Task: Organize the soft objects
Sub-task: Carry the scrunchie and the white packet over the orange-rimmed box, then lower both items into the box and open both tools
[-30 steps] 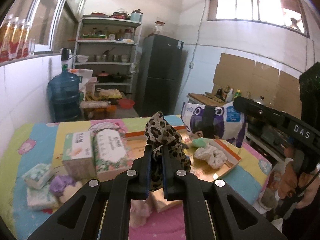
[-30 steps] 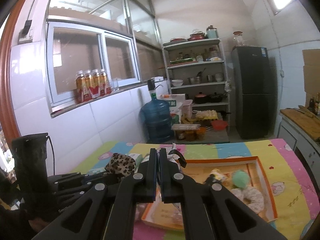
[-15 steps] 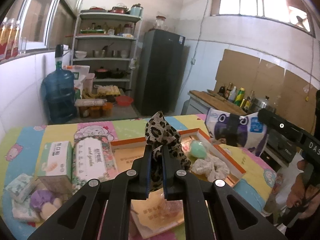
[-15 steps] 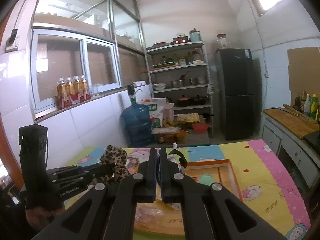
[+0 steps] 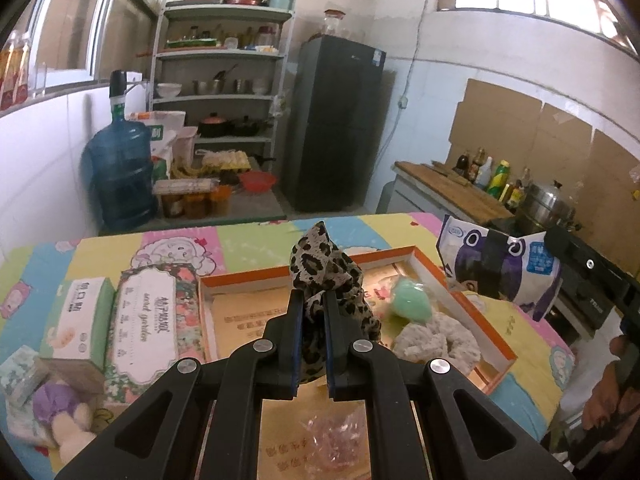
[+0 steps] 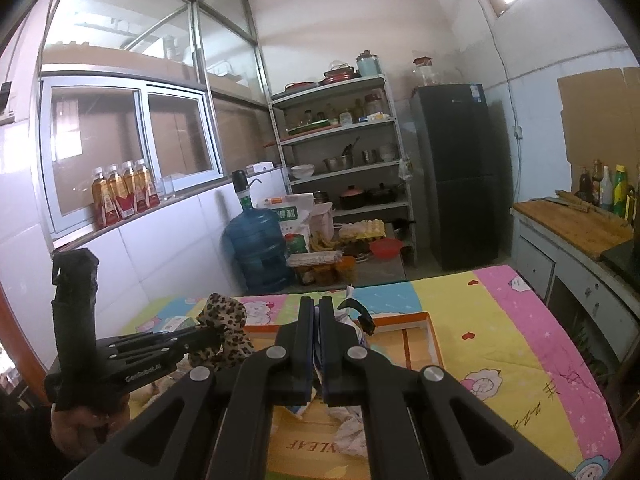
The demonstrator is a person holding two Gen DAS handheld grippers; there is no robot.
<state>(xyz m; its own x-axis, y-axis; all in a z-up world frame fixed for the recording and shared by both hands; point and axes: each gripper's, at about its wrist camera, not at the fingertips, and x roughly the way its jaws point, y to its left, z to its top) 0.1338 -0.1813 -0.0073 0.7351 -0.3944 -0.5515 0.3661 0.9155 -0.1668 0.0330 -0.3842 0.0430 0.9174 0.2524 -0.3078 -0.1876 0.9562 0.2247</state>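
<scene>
Left gripper (image 5: 311, 312) clamped on crumpled leopard-print fabric scrunchie (image 5: 324, 272), frame centre; right gripper (image 6: 316, 320) clamped on white-purple plastic pack (image 5: 500, 268), right, above orange-rimmed cardboard tray (image 5: 496, 344).

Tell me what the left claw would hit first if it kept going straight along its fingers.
Probably nothing soon. The left claw, shut on the leopard-print cloth, is held above the orange tray and points over the table's far edge toward the dark fridge. Depth is hard to judge.

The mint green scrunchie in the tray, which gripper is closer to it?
Left. The left gripper, holding the leopard cloth, hangs just left of the mint green scrunchie; the right gripper holds its package beyond the tray's edge.
</scene>
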